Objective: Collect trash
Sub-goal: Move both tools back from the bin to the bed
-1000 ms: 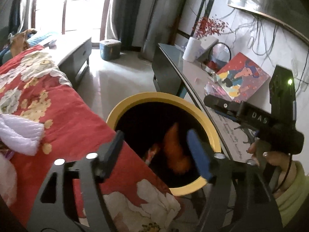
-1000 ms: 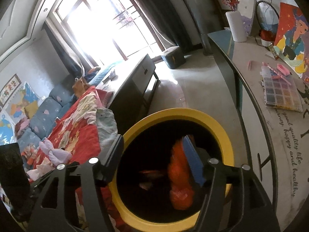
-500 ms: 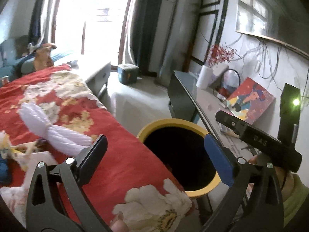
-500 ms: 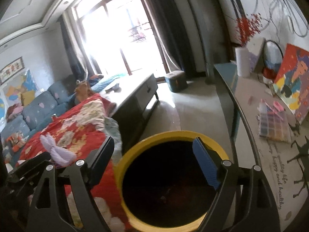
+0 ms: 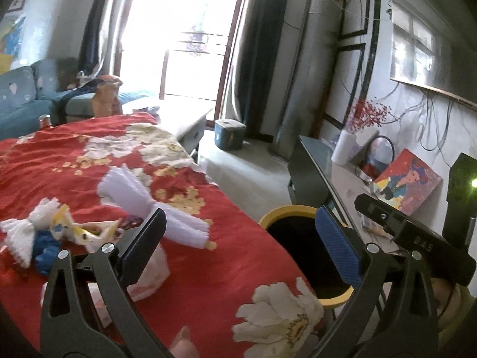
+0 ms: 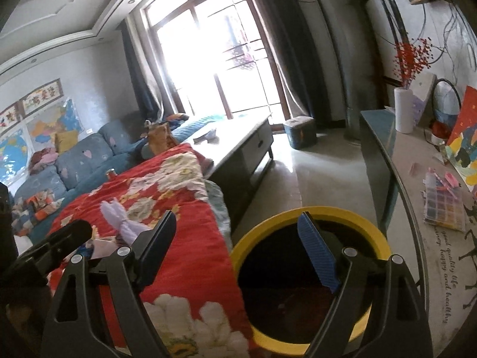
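Observation:
The yellow-rimmed bin (image 6: 342, 212) stands between the red flowered cloth (image 6: 190, 256) and a side table, and something reddish lies in its dark inside. My right gripper (image 6: 238, 250) hangs open over its near rim, nothing between the pads. In the left wrist view the bin (image 5: 293, 210) sits right of centre. My left gripper (image 5: 241, 247) is open and empty above the cloth's (image 5: 214, 274) edge. On the cloth lie a lilac-white tassel (image 5: 143, 197), a heap of white, blue and yellow scraps (image 5: 44, 238) and a white crumpled piece (image 5: 150, 277) under the left finger.
A long side table (image 6: 417, 238) with a bead box (image 6: 444, 208), vase and painting runs along the right wall. A low cabinet (image 6: 238, 149), a blue sofa (image 6: 83, 161) and a small stool (image 6: 299, 132) stand further off. Floor lies open beyond the bin.
An orange piece that was between the jaws over the bin is gone from them. Both grippers have opened wider, risen and drawn back; the left view has swung over the cloth.

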### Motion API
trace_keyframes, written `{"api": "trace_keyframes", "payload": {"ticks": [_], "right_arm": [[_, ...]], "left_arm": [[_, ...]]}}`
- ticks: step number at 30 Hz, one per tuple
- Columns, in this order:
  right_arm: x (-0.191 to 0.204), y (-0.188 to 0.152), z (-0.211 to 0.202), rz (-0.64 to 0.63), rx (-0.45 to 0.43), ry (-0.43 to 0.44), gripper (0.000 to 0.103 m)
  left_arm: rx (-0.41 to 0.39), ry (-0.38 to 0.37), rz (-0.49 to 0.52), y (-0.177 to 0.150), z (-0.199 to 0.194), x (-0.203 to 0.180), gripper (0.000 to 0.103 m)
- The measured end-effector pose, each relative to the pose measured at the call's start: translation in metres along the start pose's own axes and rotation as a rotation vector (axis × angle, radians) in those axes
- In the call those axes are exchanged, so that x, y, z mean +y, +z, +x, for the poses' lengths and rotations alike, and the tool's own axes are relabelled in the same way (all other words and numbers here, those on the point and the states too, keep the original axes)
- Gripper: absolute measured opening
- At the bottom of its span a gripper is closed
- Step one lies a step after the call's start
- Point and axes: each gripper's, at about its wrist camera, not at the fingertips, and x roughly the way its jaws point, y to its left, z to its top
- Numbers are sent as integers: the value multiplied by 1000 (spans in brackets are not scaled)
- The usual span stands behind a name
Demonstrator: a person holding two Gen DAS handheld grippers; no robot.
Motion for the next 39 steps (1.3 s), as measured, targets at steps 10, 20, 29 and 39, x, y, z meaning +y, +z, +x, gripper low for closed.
{"api": "trace_keyframes", "payload": {"ticks": [10, 20, 29, 39], "right_arm": [[47, -9, 4, -54, 31, 88, 81], [88, -16, 11, -111, 55, 147, 88], [115, -17, 19, -149, 73, 192, 88], [138, -28, 39, -182, 136, 234, 88]], "left_arm": [[-40, 65, -37, -3, -21, 25, 92], [-72, 147, -88, -3, -39, 60, 92], [-91, 223, -133, -2, -52, 91, 92], [-72, 315, -191, -4, -61, 130, 92]]}}
